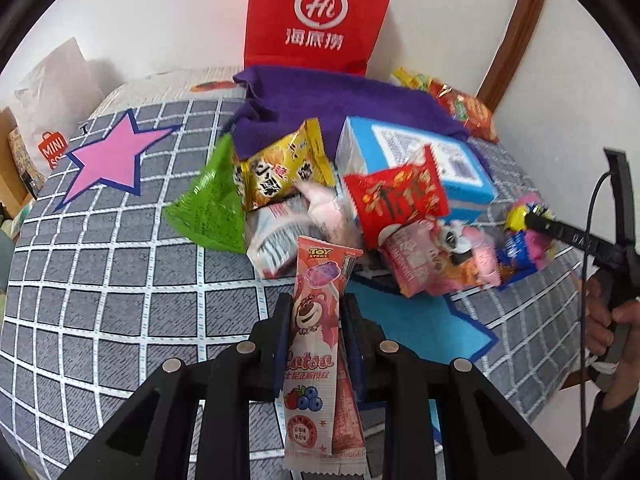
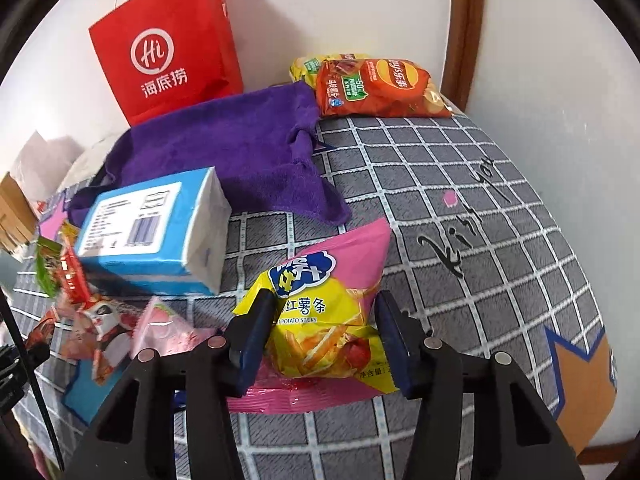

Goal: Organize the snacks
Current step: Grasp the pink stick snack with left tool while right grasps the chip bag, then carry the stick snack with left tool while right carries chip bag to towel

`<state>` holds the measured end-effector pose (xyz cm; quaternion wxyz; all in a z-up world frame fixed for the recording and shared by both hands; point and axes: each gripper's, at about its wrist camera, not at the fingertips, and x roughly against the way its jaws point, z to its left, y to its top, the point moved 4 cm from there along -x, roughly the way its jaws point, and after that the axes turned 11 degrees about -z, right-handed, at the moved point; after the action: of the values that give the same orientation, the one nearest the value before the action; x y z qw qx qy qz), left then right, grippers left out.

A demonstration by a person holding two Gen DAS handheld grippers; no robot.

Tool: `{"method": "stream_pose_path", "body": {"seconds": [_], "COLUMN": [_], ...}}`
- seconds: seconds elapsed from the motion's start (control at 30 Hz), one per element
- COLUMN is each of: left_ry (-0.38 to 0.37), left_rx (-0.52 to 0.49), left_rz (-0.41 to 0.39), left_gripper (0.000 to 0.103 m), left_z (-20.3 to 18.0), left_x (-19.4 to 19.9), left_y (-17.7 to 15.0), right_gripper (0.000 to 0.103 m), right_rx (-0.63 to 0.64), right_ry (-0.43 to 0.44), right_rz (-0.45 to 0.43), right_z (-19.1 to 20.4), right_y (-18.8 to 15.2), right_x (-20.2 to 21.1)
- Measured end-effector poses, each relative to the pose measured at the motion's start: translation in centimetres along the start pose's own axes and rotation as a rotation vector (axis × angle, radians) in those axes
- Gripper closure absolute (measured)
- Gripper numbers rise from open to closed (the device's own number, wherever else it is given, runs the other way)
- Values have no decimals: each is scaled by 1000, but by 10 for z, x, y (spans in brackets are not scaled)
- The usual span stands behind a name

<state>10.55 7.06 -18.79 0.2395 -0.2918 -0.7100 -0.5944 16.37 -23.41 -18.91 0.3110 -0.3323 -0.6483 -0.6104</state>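
The pink lollipop packet stands pinched between the pressed-together jaws of the left gripper, above the grey checked cover; its lower end is cut off by the gripper body. The right gripper has its fingers on both sides of the sweet potato sticks bag, touching it. The snack pile overlaps, so several packets are half hidden beside the blue box.

We read "Hi" above "海底捞" on the red paper bag at twelve o'clock, "TOY STORY" and "Lotso" on the pink lollipop wrapper, "MINI" on the white bag at nine o'clock, and "红薯条" and "POTATO STICKS" on the pink-and-yellow snack bag.
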Motion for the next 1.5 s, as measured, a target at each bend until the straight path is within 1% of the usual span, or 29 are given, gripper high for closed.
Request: {"method": "stream_pose_path", "body": {"seconds": [0.1, 0.23, 0.4, 0.6, 0.73, 0.9, 1.07, 1.27, 1.5], "left_ry": [-6, -3, 10, 26, 44, 51, 55, 66, 75], "left_rx": [-1, 7, 16, 25, 12, 3, -31, -70, -79], "left_rz": [-36, -70, -99, -141, -155, -163, -183, -192, -182], "left_gripper": [80, 80, 80, 80, 80, 80, 80, 80, 80], "left_z": [1, 2, 5, 9, 11, 11, 4, -4, -6], "left_x": [15, 27, 32, 33, 26, 12, 0, -22, -54], "left_y": [8, 18, 39, 74, 96, 121, 148, 178, 204], "right_gripper": [51, 51, 51, 51, 52, 52, 52, 52, 52], "right_rx": [-10, -18, -8, -16, 18, 18, 32, 51, 63], "right_ry": [-4, 16, 22, 50, 70, 105, 126, 153, 180], "right_rz": [-11, -40, -81, -135, -153, -154, -165, -169, -165], "right_z": [1, 8, 14, 22, 36, 47, 60, 77, 93], "right_y": [3, 12, 29, 57, 75, 93, 113, 140, 166], "right_x": [12, 33, 52, 62, 56, 44, 31, 10, -26]}}
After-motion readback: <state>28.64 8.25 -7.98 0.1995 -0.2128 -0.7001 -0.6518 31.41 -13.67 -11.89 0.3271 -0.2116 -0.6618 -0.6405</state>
